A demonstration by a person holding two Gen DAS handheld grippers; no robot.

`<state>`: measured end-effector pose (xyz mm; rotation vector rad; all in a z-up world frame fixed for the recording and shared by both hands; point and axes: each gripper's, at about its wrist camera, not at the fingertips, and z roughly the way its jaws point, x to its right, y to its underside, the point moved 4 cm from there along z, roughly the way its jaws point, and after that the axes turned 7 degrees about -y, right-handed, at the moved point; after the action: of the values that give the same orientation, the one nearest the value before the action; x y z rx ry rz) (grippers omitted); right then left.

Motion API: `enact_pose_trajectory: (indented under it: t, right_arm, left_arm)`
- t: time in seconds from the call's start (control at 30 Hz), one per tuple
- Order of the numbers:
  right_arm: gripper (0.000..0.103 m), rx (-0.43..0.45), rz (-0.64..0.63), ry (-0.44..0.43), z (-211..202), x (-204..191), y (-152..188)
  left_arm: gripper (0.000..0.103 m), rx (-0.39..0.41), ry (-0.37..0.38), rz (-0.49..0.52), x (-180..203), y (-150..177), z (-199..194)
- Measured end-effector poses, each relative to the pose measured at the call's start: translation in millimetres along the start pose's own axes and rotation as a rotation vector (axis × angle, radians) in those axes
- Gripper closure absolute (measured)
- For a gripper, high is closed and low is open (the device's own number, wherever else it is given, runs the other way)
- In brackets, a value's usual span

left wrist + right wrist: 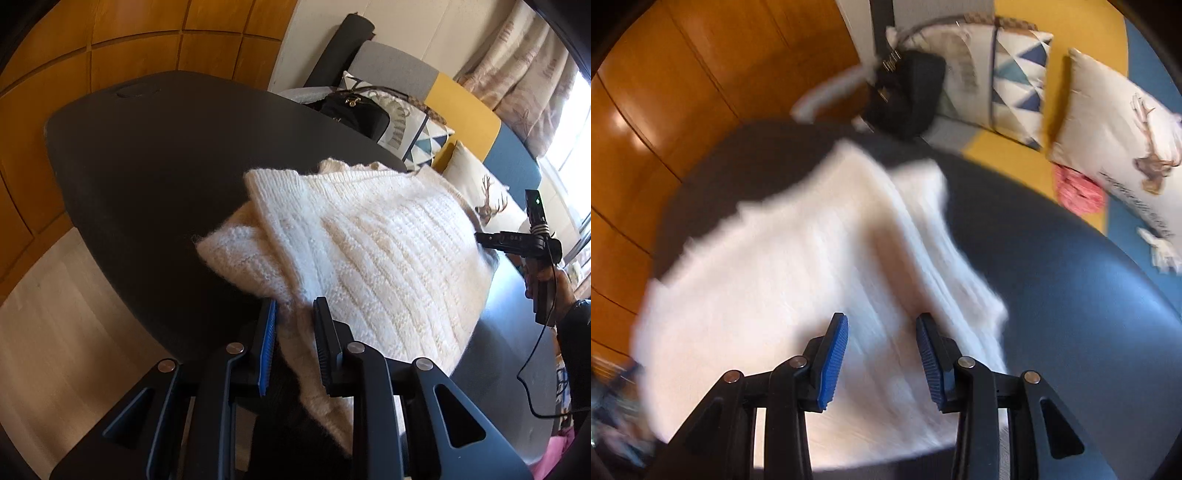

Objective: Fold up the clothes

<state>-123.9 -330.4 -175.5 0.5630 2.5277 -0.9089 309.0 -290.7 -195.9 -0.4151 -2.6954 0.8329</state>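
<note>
— Position of the garment?

— The cream knit sweater (369,251) lies on the dark worktop (147,166), doubled over itself in layers, one edge trailing off the near rim.

— Left tongs (295,332)?

— Closed around that trailing edge; knit fills the gap between the pads.

— Right tongs (882,354)?

— Apart, hovering over the sweater, holding nothing. That view is blurred.

— Step in hand?

— Judged mid-fold: one edge gripped, layers already stacked. Next calls for carrying the held edge across squarely, the free tongs steadying the pile.
</note>
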Motion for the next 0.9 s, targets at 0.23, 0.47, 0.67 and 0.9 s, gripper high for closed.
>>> enact_pose_trajectory:
  t: [0.23,0.47,0.67,0.9]
  right_arm:
    - [0.063,0.112,0.187,-0.162,-38,45,20]
    - [0.055,0.131,0.438,-0.287,-30,109,31]
    - [0.055,0.062,0.409,-0.377,3,108,21]
    - [0.054,0.136,0.460,-0.606,-5,94,26]
  left_arm:
    - [0.080,0.065,-0.068,0.089,-2,-25,-30]
    - [0.077,0.082,0.126,0.254,75,-97,-11]
    - [0.068,0.014,0.384,0.417,173,-162,51]
    - [0.068,-0.165,0.497,0.462,263,-223,143]
